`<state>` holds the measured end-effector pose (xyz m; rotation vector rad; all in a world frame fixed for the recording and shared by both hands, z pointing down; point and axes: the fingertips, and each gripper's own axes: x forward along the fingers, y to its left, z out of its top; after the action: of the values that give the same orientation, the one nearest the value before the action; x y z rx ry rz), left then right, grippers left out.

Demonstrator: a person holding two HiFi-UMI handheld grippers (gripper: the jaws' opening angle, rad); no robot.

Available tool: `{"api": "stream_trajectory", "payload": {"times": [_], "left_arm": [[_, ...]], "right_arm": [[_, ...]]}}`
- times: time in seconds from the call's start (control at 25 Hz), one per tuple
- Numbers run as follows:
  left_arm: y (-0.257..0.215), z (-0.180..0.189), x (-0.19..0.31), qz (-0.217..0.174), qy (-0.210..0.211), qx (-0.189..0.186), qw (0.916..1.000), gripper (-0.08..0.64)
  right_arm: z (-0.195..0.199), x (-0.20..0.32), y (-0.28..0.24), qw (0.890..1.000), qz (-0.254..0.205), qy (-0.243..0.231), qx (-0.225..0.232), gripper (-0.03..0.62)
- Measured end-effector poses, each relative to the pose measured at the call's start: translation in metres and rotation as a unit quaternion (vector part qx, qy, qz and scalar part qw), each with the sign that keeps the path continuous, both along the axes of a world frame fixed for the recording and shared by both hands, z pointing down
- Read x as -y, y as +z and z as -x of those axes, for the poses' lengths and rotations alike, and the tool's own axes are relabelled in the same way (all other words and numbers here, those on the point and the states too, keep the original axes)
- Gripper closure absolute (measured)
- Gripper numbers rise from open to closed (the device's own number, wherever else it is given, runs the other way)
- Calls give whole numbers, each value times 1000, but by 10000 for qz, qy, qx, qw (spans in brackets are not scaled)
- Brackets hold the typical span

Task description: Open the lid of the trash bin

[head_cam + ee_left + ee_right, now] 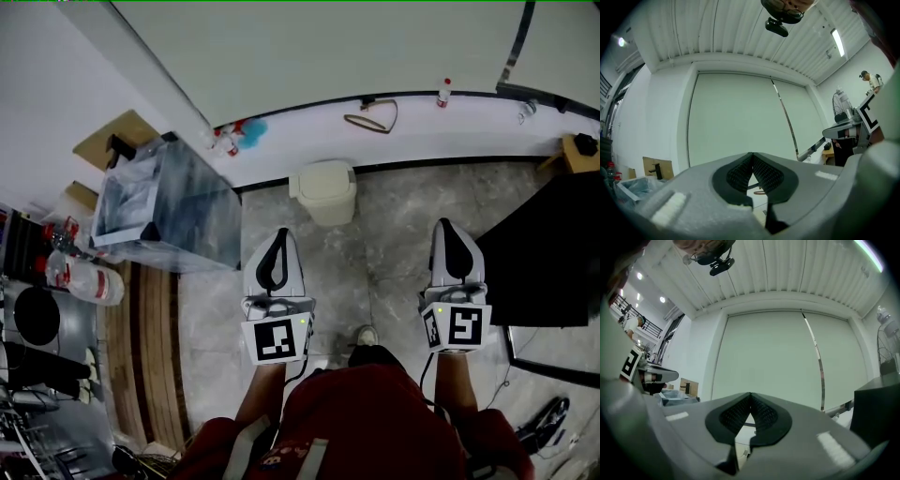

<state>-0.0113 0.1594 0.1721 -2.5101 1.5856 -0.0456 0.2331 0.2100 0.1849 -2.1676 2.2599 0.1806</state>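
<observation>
A small cream trash bin [324,191] stands on the marble floor against the white ledge, with its lid down. My left gripper [280,234] is held level short of the bin, a little to its left, shut with nothing in it. My right gripper [445,225] is further right, well clear of the bin, also shut and empty. In the left gripper view the left gripper [752,155] has its pads meeting at the tip, with the pale wall beyond. The right gripper view shows the right gripper [750,394] closed the same way. The bin is hidden in both gripper views.
A clear plastic storage box [165,203] sits left of the bin. A black table [551,253] fills the right side. Spray bottles [230,139] and a small bottle [443,92] rest on the white ledge [309,139]. Bottles and clutter [82,277] crowd the far left. My shoe [364,335] is on the floor.
</observation>
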Motion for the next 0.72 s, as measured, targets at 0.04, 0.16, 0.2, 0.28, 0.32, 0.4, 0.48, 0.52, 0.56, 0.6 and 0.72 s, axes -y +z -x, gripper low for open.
{"api": "stream_trajectory", "payload": {"times": [0.04,0.16,0.2,0.28,0.32,0.4,0.48,0.52,0.56,0.6,0.72], "left_arm": [[1,-6,5,14,-26,24,10000,555],[-1,-21,17,-11,-81,47,10000,555],[-2,-25,21,-16,-102,49,9999,555],[-1,-33,29,-17,-116,64,9999,555],[0,-37,33,-5,-99,81,9999,555],[2,-40,41,38,-91,103,9999,555],[2,-37,48,44,-134,101,9998,555],[4,-36,52,48,-154,90,9998,555],[6,-35,56,64,-168,71,9998,555],[8,-34,60,88,-180,47,9998,555],[16,-27,73,146,-196,-20,9997,555]], "right_arm": [[-7,5,1,10000,-1,-11,4,592],[-23,21,3,10000,3,-60,1,592],[-27,26,3,10000,-1,-78,-10,592],[-34,35,3,10000,5,-90,-40,592],[-38,38,4,10000,21,-84,-45,592],[-39,46,8,9999,55,-98,-21,592],[-35,55,10,9999,73,-155,-4,592],[-34,60,12,9998,77,-179,-9,592],[-33,64,13,9998,85,-195,-20,592],[-31,69,15,9997,101,-206,-31,592],[-24,85,21,9996,137,-231,-80,592]]}}
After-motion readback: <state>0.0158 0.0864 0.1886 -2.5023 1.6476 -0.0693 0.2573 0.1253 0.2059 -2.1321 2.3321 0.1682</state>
